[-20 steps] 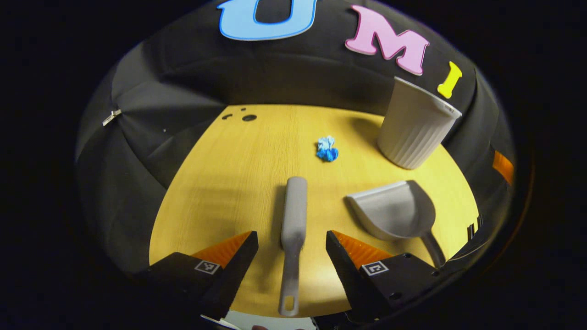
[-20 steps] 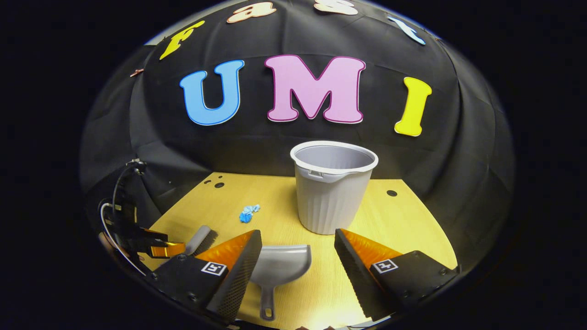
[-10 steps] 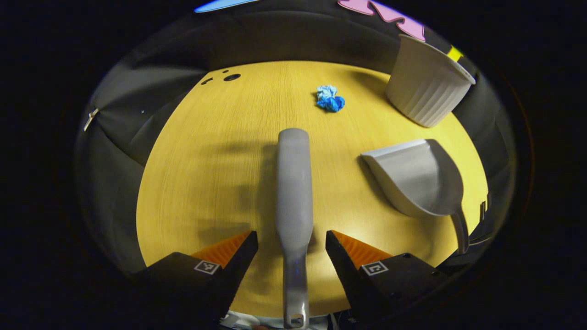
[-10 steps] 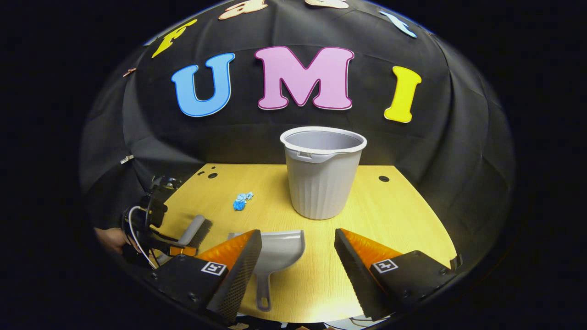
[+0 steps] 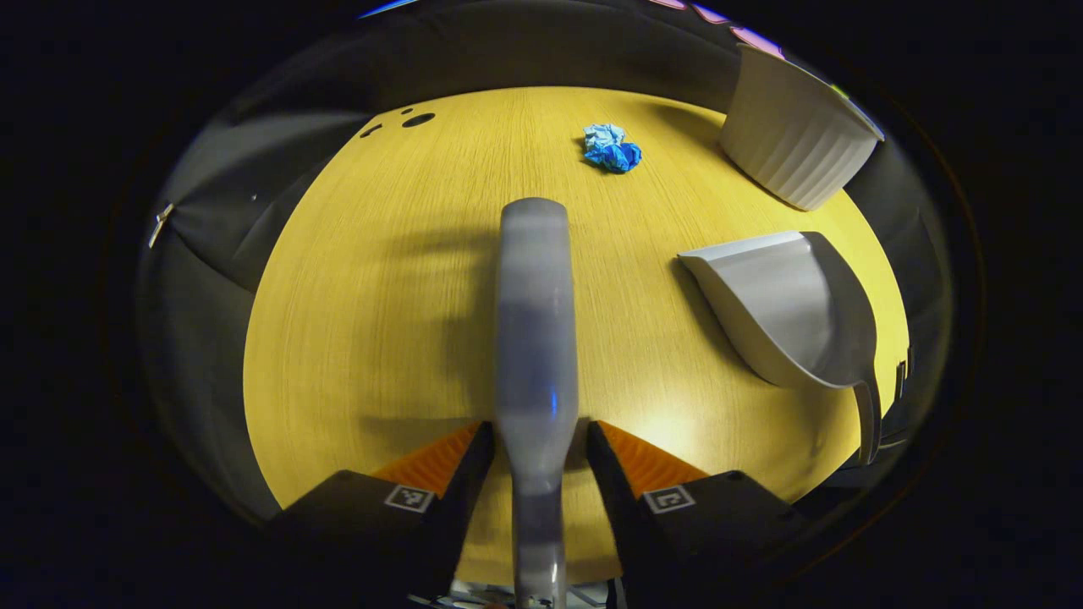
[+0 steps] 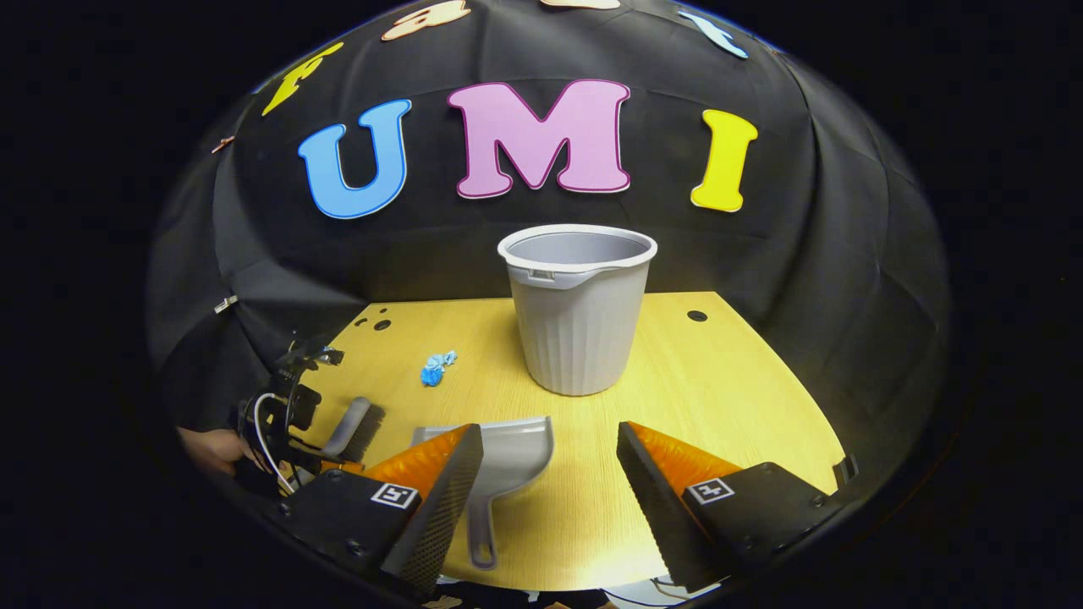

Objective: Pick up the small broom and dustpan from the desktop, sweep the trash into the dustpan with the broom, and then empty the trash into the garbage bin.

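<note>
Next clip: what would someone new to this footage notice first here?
Probably the grey broom running up the middle of the left gripper view, its handle between the fingers of the left hand-held gripper. After that, the ribbed grey bin standing upright mid-table in the right gripper view, and the small blue crumpled scrap lying beyond the broom's far end, with the dustpan off to the side.

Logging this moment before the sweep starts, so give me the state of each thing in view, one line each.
Grey plastic small broom: flat on desk, handle between left gripper's fingers.
Grey plastic dustpan: on desk, untouched.
Crumpled blue paper scrap: loose, unswept.
Ribbed grey garbage bin: upright.
Left gripper: nearly closed.
Right gripper: open.
</note>
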### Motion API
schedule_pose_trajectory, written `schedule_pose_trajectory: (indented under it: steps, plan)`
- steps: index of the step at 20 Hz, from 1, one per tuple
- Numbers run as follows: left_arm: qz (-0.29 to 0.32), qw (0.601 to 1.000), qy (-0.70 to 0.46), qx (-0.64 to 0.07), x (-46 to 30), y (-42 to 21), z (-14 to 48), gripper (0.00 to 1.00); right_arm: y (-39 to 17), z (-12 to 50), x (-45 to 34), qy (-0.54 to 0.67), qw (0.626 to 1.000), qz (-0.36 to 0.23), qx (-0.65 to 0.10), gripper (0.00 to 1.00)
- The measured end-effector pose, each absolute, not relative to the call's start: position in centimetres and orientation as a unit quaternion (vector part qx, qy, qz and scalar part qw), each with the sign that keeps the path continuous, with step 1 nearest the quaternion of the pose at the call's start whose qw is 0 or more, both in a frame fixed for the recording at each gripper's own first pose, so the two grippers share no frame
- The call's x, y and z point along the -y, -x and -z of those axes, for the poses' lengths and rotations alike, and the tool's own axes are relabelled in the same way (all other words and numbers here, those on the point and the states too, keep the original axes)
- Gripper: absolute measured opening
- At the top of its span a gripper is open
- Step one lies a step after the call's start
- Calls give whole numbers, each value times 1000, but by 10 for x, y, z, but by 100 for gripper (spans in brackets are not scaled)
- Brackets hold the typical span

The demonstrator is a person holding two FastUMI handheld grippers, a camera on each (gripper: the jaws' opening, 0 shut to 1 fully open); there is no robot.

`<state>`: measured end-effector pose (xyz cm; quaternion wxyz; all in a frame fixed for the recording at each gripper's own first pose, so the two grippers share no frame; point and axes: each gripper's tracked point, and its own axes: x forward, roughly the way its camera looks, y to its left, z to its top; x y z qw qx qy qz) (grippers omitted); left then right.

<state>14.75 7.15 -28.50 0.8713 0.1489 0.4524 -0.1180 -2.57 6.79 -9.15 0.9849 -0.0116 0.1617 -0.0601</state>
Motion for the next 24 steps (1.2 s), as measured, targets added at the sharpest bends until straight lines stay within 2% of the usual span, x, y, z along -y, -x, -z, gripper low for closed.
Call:
schedule_pose_trajectory:
  steps: [4,6,7,8,12,13,14,24]
  plan:
    - [113,875,-143,-448,-73,-145,286,45,26,101,-75,12,983,44,-179,99]
    - [115,880,-143,-438,-73,-146,287,30,26,120,-86,-1,977,21,-211,99]
    - [119,883,-143,-432,-73,-146,286,27,27,128,-87,-6,973,14,-228,99]
    - [123,886,-141,-425,-74,-146,286,28,29,137,-89,-10,970,11,-244,99]
    - [114,901,-116,-402,-83,-143,282,25,29,165,-92,-27,954,9,-298,99]
    - [116,903,-109,-399,-84,-140,280,22,27,171,-94,-26,950,9,-310,99]
    - [120,905,-100,-396,-84,-136,277,25,25,179,-97,-23,946,6,-322,99]
    - [130,925,-94,-343,-108,-114,222,24,10,259,-126,33,896,1,-443,99]
